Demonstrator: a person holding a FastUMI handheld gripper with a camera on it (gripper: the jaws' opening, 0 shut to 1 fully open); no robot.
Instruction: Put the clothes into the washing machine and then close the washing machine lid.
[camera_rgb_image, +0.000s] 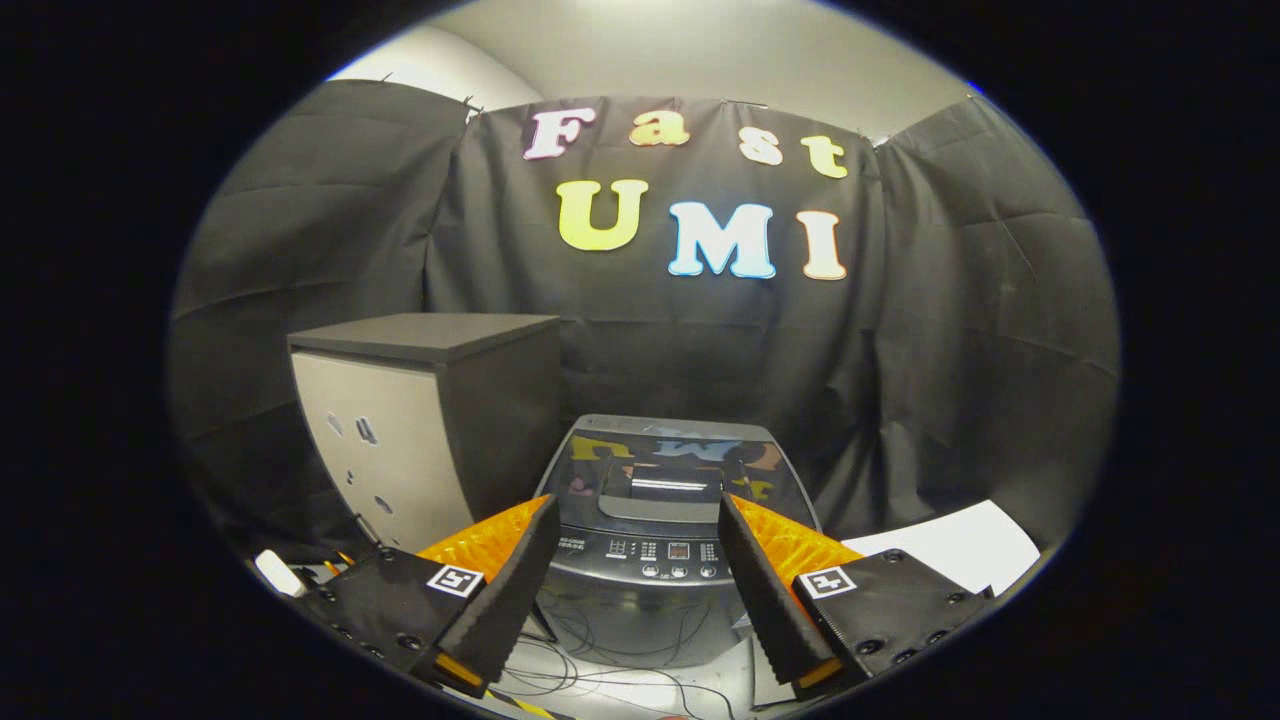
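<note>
Booth: black cloth walls all around, pale ceiling above.
Machine: small dark grey top-loading washing machine (655, 520) stands ahead of the tongs, between and beyond their fingers; its glossy lid (665, 462) lies flat and closed.
Clothes: I see no garment; whether one is inside the drum, I cannot tell.
Stage: closed lid fits both a load waiting elsewhere and a finished job.
Tongs: the tongs (635, 570) are spread wide and pinch nothing.
Neighbours: grey box-shaped cabinet (420, 430) just left of the machine, white sheet (960, 545) to its right, thin cables (620, 670) below.
Risk: a low sweep could catch the cables; the slippery lid could slide off a finger and slam.
</note>
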